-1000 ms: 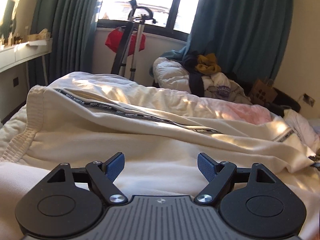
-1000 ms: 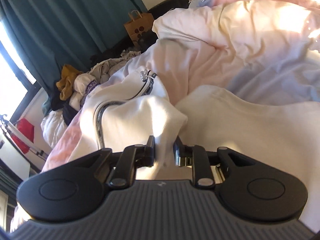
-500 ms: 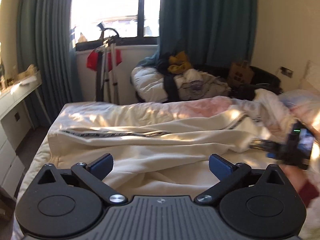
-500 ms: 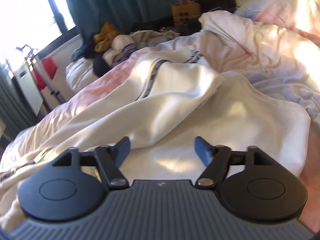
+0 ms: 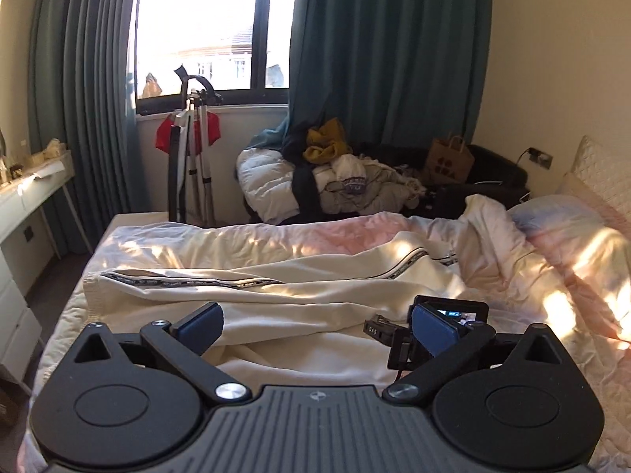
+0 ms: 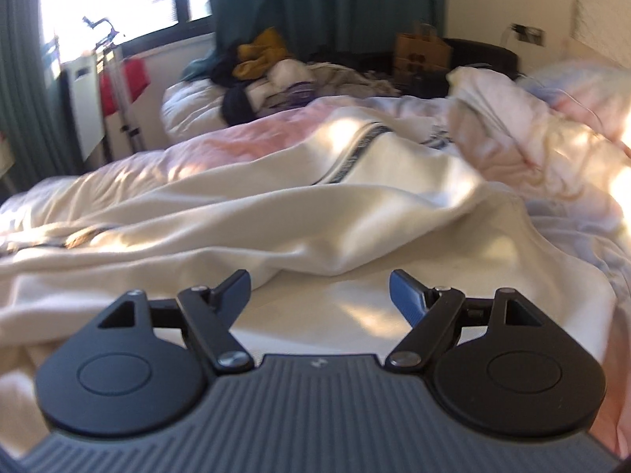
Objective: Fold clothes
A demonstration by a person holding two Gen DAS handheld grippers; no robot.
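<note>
1. Sunlit bedroom, with a bed [image 5: 130,236] that fills the middle of both views; on it lies a cream garment [image 5: 299,287], long and with a dark printed stripe, stretched from 9 o'clock toward 2 o'clock in the left wrist view.
2. One second ago the right gripper [image 6: 319,287] was pinching a fold of this garment; now its jaws stand well apart with nothing between them, and the cloth lies flat on the bed just past the blue pads [image 6: 406,295].
3. The left gripper [image 5: 315,325] is also wide open and empty. It has pulled back and up, so the whole garment is now visible under it, when earlier only a near part was seen.
4. I judge that one fold was just laid down and released. The garment is not yet compact: wrinkles show near the middle, so a new grasp point must be chosen next.
5. At 3 o'clock of the left view, the right tool appears just behind the left one's right pad.
6. Further out: a pillow [image 5: 552,216] at 2 o'clock, a heap of other clothes [image 5: 335,181] at 12 o'clock, green curtains [image 5: 390,51] and a bright window [image 5: 213,27] behind.
</note>
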